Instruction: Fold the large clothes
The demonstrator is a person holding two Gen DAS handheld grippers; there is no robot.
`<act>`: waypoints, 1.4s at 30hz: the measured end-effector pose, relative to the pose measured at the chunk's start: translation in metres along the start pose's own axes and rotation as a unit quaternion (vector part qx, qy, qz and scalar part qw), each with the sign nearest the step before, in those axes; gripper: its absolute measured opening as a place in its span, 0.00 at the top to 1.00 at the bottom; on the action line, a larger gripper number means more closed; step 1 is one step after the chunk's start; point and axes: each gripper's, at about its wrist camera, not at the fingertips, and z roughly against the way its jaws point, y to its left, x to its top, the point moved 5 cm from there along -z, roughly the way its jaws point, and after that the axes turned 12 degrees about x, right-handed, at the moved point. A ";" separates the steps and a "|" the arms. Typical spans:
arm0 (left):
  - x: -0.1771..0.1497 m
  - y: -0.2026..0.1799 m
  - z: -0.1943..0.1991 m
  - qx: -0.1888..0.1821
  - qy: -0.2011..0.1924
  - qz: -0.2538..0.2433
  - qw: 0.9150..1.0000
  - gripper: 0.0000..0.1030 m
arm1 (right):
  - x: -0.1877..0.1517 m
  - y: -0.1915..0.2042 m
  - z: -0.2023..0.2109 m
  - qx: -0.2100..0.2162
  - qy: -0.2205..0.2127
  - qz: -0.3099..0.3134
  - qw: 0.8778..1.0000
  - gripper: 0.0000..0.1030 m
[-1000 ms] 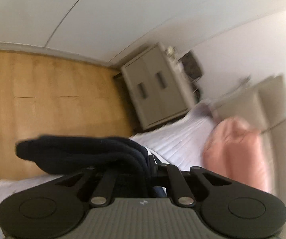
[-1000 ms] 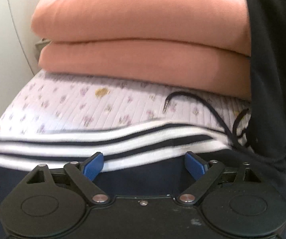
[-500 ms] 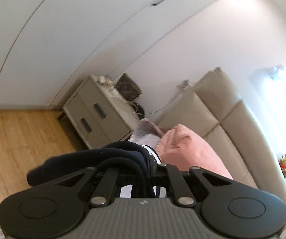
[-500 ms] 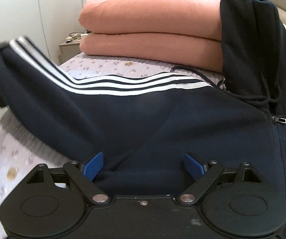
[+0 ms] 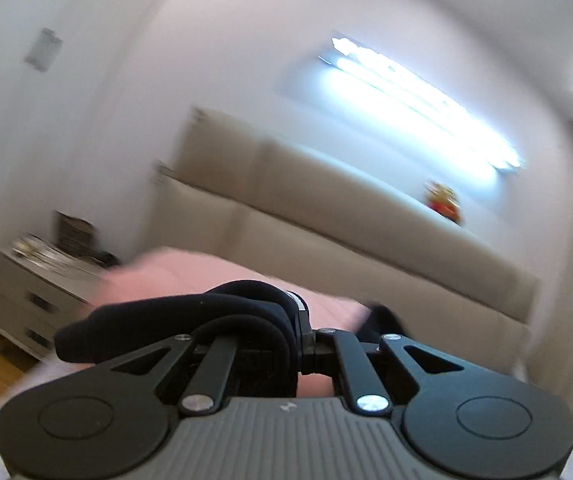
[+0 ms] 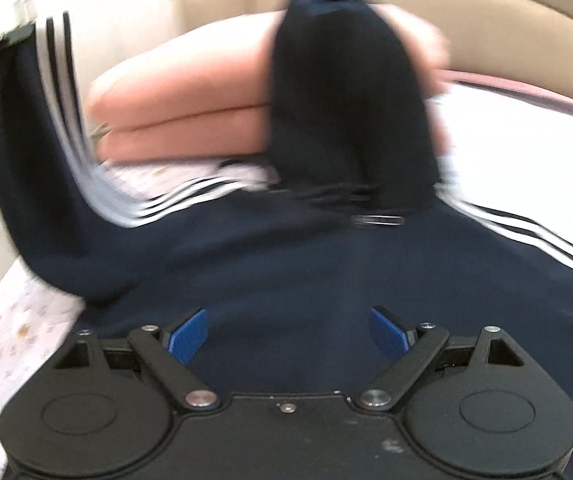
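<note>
Step in hand, as I read it: sleeve fold on the navy hoodie [image 6: 306,272]. The hoodie lies front-up on the floral bedsheet [image 6: 14,344], its hood [image 6: 350,112] propped against the pink folded blankets [image 6: 182,116] behind it.

L gripper [image 5: 300,326] is clenched on a bunched bit of dark fabric, prob the cuff of the striped sleeve [image 6: 26,128]. In the R wrist view that sleeve rises off the hoodie's left side and hangs taut in the air (cuff end at frame edge, blurred). L cam points up at the headboard [image 5: 326,216] and wall, so the sleeve is held high above the hoodie.

R gripper [image 6: 288,330] is released, blue pads [image 6: 188,334] spread wide just over the hoodie's chest. Touching or hovering, can't tell.

Next move needs: L to carry the cuff across toward the hoodie's centre and lay the sleeve flat, w/ stripes not twisted. R should pin the body so it doesn't drag. Both views motion-blurred, so details approx.
</note>
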 end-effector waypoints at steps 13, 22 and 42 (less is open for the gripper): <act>-0.232 -0.143 -0.033 -0.157 0.321 -0.137 0.924 0.55 | -0.054 -0.106 0.064 -0.062 -0.020 -0.185 0.981 0.00; -0.151 -0.017 -0.060 -0.072 0.300 -0.065 0.949 0.23 | 0.022 -0.004 -0.011 0.024 0.020 0.023 0.999 0.00; -0.140 0.069 -0.157 -0.079 0.253 0.063 0.962 0.92 | 0.062 -0.003 -0.004 0.070 -0.189 -0.044 0.979 0.85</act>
